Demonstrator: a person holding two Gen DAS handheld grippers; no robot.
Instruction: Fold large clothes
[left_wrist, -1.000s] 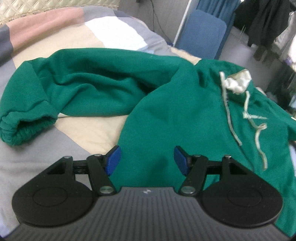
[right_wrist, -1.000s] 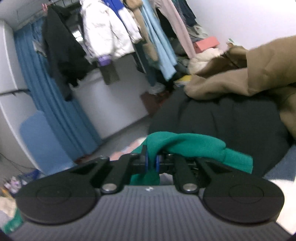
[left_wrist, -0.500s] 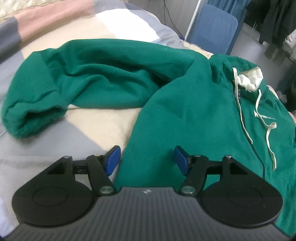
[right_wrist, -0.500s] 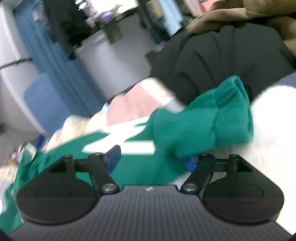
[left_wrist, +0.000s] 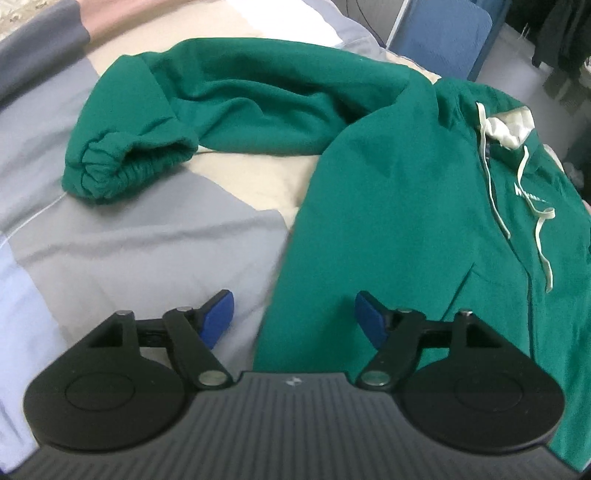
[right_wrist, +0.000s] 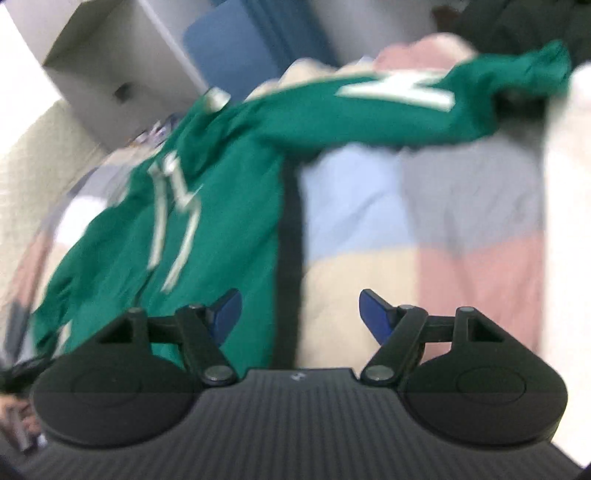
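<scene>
The left tongs (left_wrist: 293, 321) hang just above the bed (left_wrist: 155, 236), jaws opening and bare, the side edge of the green hoodie (left_wrist: 399, 192) running up between their blue pads (left_wrist: 218, 317). The right tongs (right_wrist: 300, 314) stand spread and empty over the patchwork cover, the hoodie's other side edge beside their left finger (this view is blurred). Farther on, the hoodie lies face up across the bed's middle, its cream drawstrings (left_wrist: 491, 184) trailing down the chest. One sleeve (left_wrist: 236, 99) bends back toward its gathered cuff (left_wrist: 110, 170); the other sleeve (right_wrist: 424, 103) stretches toward the bed's far edge.
</scene>
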